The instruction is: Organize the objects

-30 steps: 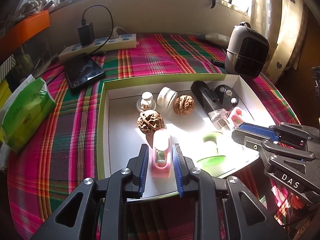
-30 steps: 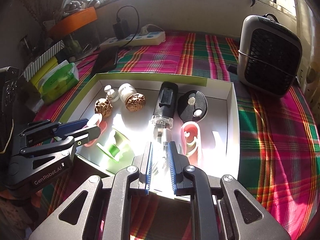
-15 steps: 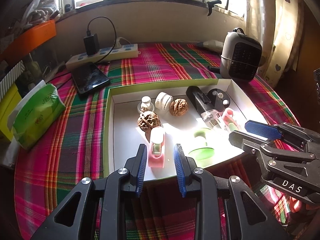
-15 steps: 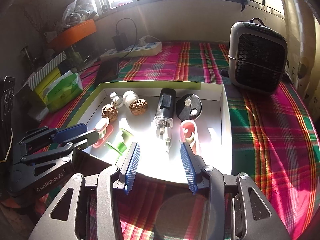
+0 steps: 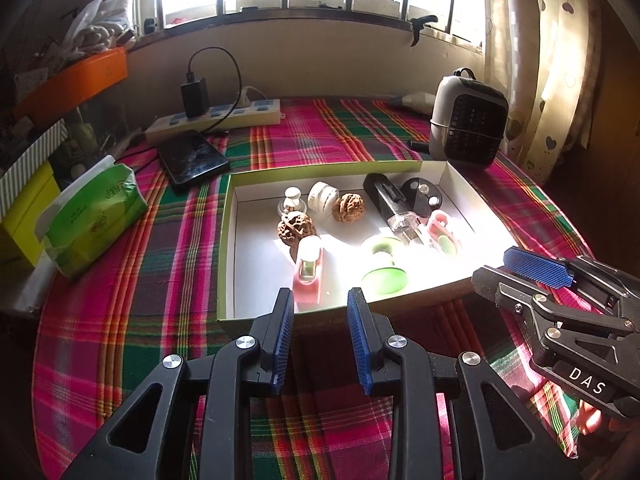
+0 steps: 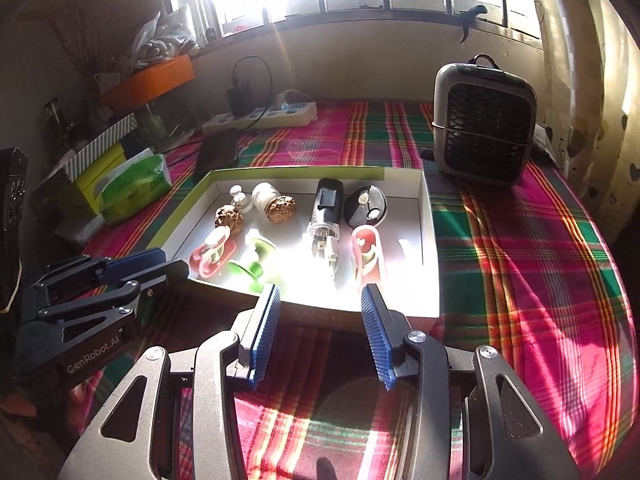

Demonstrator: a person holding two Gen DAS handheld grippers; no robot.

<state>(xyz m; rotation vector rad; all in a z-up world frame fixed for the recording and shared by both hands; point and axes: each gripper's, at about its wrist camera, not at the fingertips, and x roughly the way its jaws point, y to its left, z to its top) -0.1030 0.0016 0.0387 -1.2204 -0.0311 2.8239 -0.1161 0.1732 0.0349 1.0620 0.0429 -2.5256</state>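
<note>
Item: left gripper (image 5: 320, 304). Jaws parted, nothing between them, having just opened; I hold it over the cloth just short of the box's near wall (image 5: 256, 320).
Item: right gripper (image 6: 318, 300). Likewise parted and empty, jaws just opened.
Item: shallow box. Contents in left view: pink tape dispenser (image 5: 308, 270) at 12 o'clock from my left jaws, green spool (image 5: 384, 264) at 1, two walnuts (image 5: 296, 228) behind, black tool (image 5: 394, 208) and second pink piece (image 5: 440, 236) toward 2.
Handling, my judgement: everything looks boxed; I would draw both grippers clear without clipping the near wall.
Room: plaid cloth (image 6: 520, 280) open at 3 o'clock; fan (image 6: 484, 124) guards 1; tissue pack (image 5: 92, 216) and phone (image 5: 194, 156) crowd 10.
</note>
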